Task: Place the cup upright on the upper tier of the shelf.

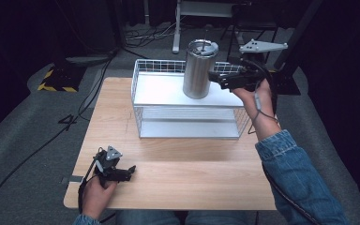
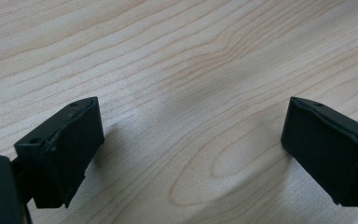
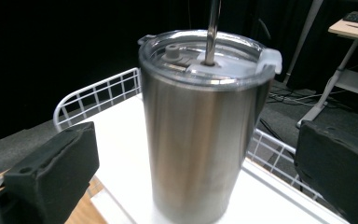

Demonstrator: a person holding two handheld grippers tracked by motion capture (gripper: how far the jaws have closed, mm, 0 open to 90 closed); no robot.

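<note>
my right gripper [image 1: 215, 78] is up at the far right of the table, jaws spread wide and holding nothing, pointed at the tall brushed-steel tumbler with a clear lid and a metal straw [image 1: 199, 69]. the tumbler stands upright on the white top shelf of the white wire rack [image 1: 143, 96], toward its right side. in the right gripper view the tumbler [image 3: 203, 126] sits between my two black jaws with a gap on each side, so nothing is touching yet.

to do this well i judge i should push in a little further so the pads land on the middle of the steel wall, below the lid, then close evenly. the wall looks smooth and rounded, so an off-centre squeeze could make it slip or tip. i'd keep the jaws level and stay clear of the straw.

my left gripper [image 1: 127, 171] rests low on the pale wooden tabletop [image 2: 177, 56] at the near left, jaws apart and empty.
</note>
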